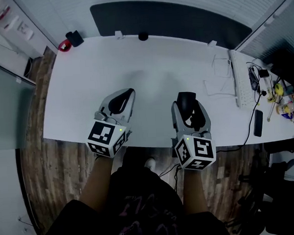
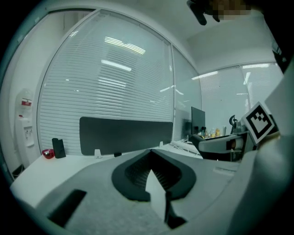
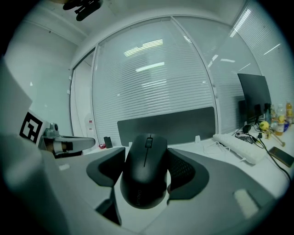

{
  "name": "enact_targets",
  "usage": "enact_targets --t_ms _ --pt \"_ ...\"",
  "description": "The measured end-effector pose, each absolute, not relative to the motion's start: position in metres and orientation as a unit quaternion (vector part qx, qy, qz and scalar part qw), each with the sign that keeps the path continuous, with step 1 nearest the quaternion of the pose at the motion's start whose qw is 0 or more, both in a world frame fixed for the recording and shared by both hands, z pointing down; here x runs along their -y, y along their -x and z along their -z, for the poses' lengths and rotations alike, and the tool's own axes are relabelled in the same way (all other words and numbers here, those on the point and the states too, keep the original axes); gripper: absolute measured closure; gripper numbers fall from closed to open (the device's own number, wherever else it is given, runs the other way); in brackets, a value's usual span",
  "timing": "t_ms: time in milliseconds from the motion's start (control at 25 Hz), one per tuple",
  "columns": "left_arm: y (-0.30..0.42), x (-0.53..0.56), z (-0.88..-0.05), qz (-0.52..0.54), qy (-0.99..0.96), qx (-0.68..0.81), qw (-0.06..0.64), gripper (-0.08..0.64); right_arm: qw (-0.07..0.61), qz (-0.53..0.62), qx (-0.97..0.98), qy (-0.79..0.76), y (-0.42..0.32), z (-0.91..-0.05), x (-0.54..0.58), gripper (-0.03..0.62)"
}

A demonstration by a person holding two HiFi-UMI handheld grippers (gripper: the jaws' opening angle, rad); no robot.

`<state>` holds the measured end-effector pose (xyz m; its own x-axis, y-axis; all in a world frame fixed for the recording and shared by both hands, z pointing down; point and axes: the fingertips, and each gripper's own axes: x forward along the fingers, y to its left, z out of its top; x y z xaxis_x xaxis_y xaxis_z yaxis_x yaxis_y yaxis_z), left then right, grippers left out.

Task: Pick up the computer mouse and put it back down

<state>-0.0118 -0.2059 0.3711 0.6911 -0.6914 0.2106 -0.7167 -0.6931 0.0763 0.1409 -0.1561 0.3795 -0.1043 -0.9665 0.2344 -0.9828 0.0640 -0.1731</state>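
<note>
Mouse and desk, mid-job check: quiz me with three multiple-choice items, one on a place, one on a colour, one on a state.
1. Where is the mouse? A. in a drawer B. in the right gripper's jaws C. in a box
2. The keyboard's colour? A. black B. white C. red
3. The left gripper's jaws hold: A. nothing B. a cup C. a pen

Answers: B, the jaws clamp it in the right gripper view; B, it shows pale in the head view; A, nothing sits between them.
</note>
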Motion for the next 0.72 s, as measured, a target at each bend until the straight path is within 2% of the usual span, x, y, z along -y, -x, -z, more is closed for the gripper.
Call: enact_targets --t_ms 720 --pt "0.024 0.171 -0.289 -0.031 -0.908 0.417 0.008 0.566 -0.011 -0.078 0.749 -0.658 -0.148 -0.299 0.128 0.293"
